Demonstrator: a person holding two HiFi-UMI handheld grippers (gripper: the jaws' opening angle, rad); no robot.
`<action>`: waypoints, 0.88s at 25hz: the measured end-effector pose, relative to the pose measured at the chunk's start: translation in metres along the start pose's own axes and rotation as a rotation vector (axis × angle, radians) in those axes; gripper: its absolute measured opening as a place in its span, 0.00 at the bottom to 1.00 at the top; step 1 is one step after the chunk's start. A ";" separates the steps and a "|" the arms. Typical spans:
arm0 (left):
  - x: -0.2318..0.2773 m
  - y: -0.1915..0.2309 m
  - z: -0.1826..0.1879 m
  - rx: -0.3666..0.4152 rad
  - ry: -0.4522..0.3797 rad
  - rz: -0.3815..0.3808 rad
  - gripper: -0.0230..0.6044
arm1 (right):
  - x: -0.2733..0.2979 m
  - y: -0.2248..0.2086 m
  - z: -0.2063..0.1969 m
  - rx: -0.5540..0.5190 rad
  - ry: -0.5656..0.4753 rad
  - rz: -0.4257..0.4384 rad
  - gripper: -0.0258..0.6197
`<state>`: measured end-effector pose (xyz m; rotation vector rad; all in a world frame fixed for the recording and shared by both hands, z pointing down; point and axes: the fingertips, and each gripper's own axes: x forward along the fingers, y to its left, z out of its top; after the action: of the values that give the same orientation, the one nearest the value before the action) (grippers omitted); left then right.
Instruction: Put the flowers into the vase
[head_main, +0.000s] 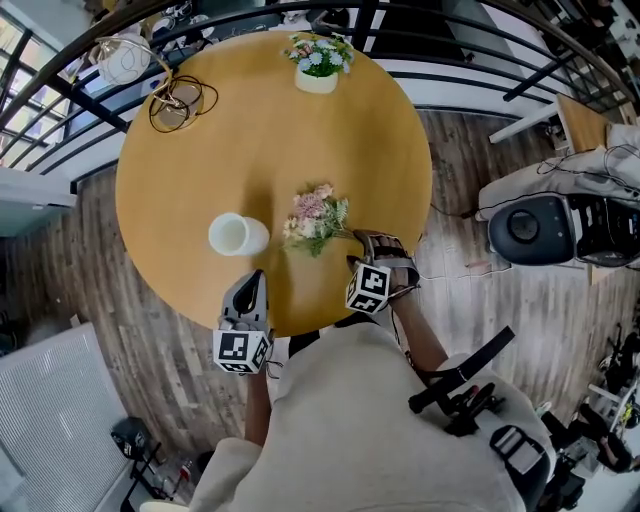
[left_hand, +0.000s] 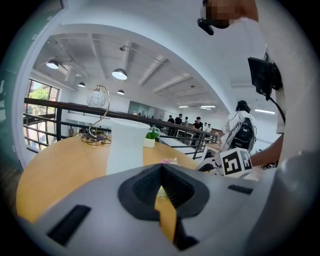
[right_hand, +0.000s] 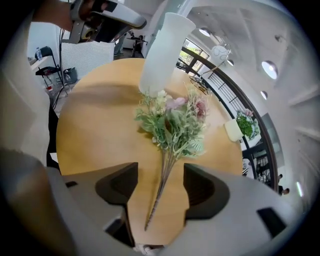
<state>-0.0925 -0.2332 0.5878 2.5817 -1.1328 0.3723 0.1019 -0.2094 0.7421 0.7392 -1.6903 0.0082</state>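
Observation:
A bunch of pink and white flowers (head_main: 315, 218) with green leaves lies flat on the round wooden table (head_main: 250, 150), its stems toward me. The white vase (head_main: 238, 234) stands upright just left of it. My right gripper (head_main: 368, 240) points steeply down over the stem ends and is open. In the right gripper view the stems (right_hand: 162, 185) run between the two pads of the right gripper (right_hand: 160, 172) without either pad touching them. My left gripper (head_main: 255, 275) hovers at the table's near edge below the vase, shut and empty. In the left gripper view the left gripper (left_hand: 161, 167) faces the vase (left_hand: 125, 145).
A small potted plant (head_main: 319, 62) stands at the table's far edge and a wire ornament with a cable (head_main: 175, 100) at the far left. A dark railing (head_main: 60, 80) curves behind the table. On the wood floor to the right stand a black device (head_main: 540, 228) and other gear.

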 end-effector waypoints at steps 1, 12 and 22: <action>-0.001 0.001 0.001 -0.006 -0.005 0.005 0.05 | 0.003 -0.001 0.001 0.011 -0.003 0.007 0.50; -0.010 0.010 0.003 -0.026 -0.017 0.049 0.05 | 0.042 -0.014 0.000 0.097 0.028 0.109 0.32; -0.008 0.013 0.007 -0.016 -0.029 0.048 0.05 | 0.041 -0.029 -0.002 0.163 0.014 0.055 0.11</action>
<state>-0.1069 -0.2388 0.5809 2.5580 -1.2046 0.3368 0.1148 -0.2508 0.7676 0.8116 -1.7105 0.1911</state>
